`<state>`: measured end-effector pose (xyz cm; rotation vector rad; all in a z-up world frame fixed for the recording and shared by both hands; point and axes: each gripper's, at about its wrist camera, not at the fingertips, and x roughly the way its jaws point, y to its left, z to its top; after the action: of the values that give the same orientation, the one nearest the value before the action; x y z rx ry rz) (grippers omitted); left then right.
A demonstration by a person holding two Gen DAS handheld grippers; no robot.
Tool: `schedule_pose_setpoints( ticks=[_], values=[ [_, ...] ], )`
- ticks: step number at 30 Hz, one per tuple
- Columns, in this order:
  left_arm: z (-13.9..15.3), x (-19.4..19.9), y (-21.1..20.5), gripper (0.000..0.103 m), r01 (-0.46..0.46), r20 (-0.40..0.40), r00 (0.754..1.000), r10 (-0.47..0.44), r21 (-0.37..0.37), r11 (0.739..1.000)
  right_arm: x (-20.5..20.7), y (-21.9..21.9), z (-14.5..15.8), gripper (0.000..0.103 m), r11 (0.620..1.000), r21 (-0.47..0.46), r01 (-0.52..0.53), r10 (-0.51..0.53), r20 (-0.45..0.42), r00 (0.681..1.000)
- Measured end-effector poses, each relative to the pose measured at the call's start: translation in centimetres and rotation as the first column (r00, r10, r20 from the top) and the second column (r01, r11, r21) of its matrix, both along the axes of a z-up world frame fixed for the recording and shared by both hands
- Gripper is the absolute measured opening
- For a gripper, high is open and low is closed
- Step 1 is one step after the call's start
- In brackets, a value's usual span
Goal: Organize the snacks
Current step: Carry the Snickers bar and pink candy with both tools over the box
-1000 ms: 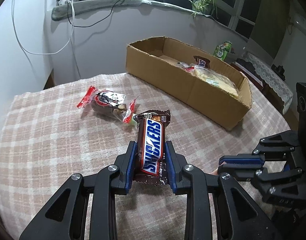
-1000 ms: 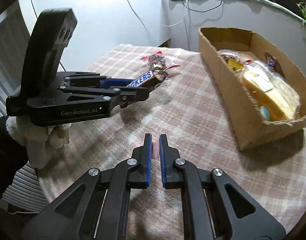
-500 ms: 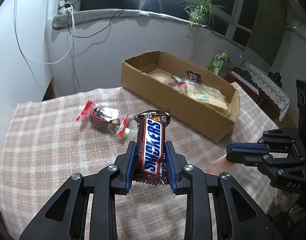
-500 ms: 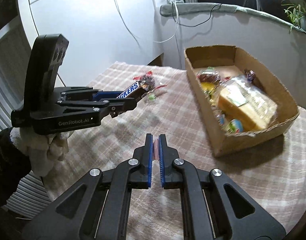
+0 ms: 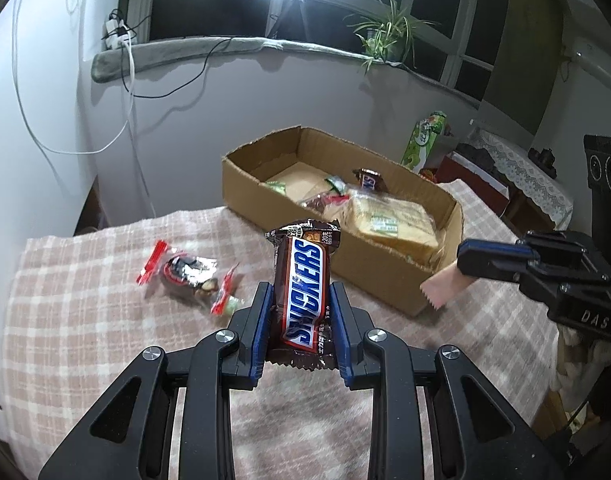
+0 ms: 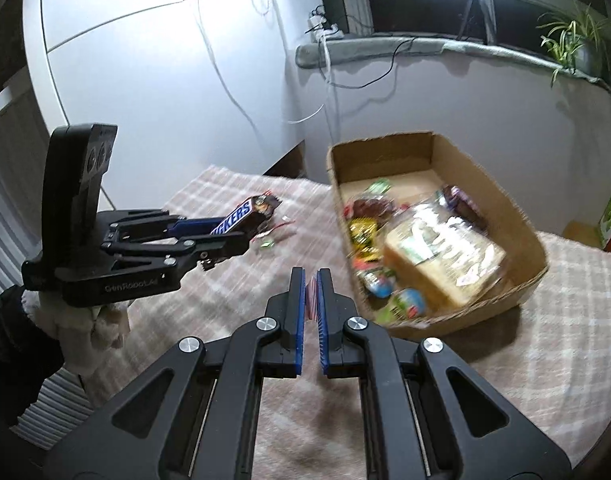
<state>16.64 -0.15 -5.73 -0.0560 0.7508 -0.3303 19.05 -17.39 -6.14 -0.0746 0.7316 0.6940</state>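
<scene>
Brown Snickers bar (image 5: 303,286) clenched upright in left gripper (image 5: 301,312), above checked tablecloth (image 5: 85,300). Thin pink wrapper (image 5: 445,286) pinched in right gripper (image 6: 311,300), beside open cardboard box (image 5: 385,276).

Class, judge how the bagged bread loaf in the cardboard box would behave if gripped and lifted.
The bread loaf looks soft, so it would probably squash under pressure. Its glossy plastic bag may slip. It is bulky in the cardboard box, yet probably light for its size.

"SNICKERS" reads along the candy bar wrapper (image 5: 304,286). "DAS" on right gripper (image 5: 465,256) body at 3 o'clock; "GenRobot.AI" on left gripper (image 6: 241,236) body, blurred.
</scene>
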Motion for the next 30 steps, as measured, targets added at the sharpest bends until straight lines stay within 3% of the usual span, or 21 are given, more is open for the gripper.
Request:
schedule_pose_setpoints(
  ticks=[14, 30],
  values=[
    [1.8, 4.0, -2.0, 0.027, 0.033, 0.037, 0.999, -0.033, 0.019, 0.999, 4.5, -2.4, 2.8, 0.005, 0.997, 0.004, 0.073, -0.073, 0.067, 0.995],
    [1.1, 10.3, -2.3, 0.027, 0.006, 0.011, 1.000, -0.006, 0.019, 1.000, 10.7, -3.6, 2.2, 0.006, 0.992, -0.001, 0.123, -0.123, 0.058, 0.991]
  ],
)
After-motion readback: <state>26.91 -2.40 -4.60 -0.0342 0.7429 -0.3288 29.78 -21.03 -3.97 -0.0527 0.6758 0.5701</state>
